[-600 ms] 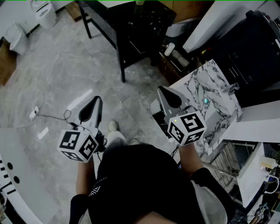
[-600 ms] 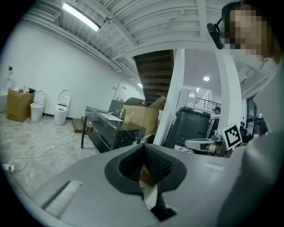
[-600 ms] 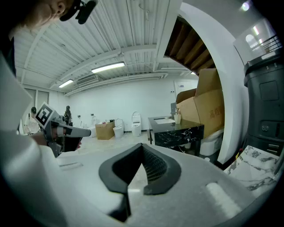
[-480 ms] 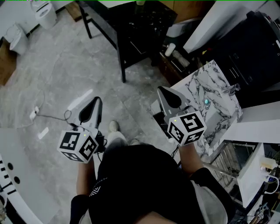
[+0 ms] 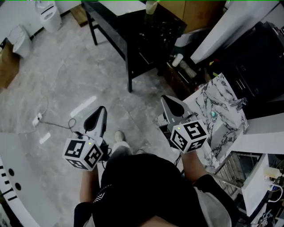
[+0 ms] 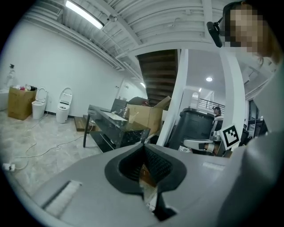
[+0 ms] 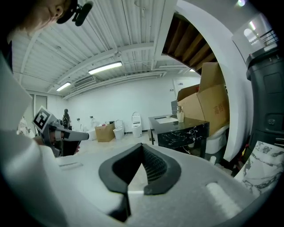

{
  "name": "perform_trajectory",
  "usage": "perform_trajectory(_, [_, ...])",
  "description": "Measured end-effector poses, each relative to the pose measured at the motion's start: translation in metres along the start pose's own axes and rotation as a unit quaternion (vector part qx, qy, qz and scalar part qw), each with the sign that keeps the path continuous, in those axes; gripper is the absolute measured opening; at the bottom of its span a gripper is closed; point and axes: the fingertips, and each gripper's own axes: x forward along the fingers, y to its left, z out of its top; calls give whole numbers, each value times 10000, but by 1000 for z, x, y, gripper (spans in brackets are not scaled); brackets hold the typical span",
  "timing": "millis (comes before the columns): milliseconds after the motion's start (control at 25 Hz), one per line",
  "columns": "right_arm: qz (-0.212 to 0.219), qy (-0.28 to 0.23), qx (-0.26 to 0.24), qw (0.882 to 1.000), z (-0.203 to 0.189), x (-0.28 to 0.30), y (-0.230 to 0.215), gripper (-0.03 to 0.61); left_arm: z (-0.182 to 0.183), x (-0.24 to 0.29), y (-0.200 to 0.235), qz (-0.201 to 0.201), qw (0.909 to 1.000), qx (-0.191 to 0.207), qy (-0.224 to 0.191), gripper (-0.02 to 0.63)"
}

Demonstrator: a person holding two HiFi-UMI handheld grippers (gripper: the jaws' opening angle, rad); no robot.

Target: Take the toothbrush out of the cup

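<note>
The floor (image 5: 62, 71) is grey veined stone, dully polished. The desk (image 5: 133, 35) is glossy black with white veins. The slab (image 5: 222, 111) is smooth white marble. The boxes (image 6: 144, 116) are brown cardboard. The fingers (image 6: 156, 165) are matt grey plastic, lined in black ribbed rubber.

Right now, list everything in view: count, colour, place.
table: one, black, top centre of the head view
cup: one, pale, on the table's far end; contents too small to tell
marble slab: one, white with grey veins, right of the right tool
toilets: two, white, by the far wall
cardboard box: one, brown, beside the toilets
cartons: at least two, brown, behind the table
cable: one, white, on the grey floor
shoe: one, pale, between the tools
left tool: grey, shut, empty
right tool: grey, shut, empty
</note>
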Motion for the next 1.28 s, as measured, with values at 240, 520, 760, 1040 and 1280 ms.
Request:
perform_trajectory(240, [69,121,62,9999,4,41,10,2,15,11,32,-60,9999,-125,2,14])
perform_trajectory(520, [85,217,27,9997,18,90,24,3,28,29,74,-184,9998,-56,82,14])
perform_trajectory(760, [91,307,-53,9995,26,125,35,2,39,41,105,-261,9996,10,148,14])
perform_trajectory(1040, [208,343,-163,9991,34,167,53,2,48,43,142,-216,9995,74,211,14])
perform_trajectory(1280, [217,323,-206,9990,42,197,68,2,55,42,174,-163,9994,113,277,14])
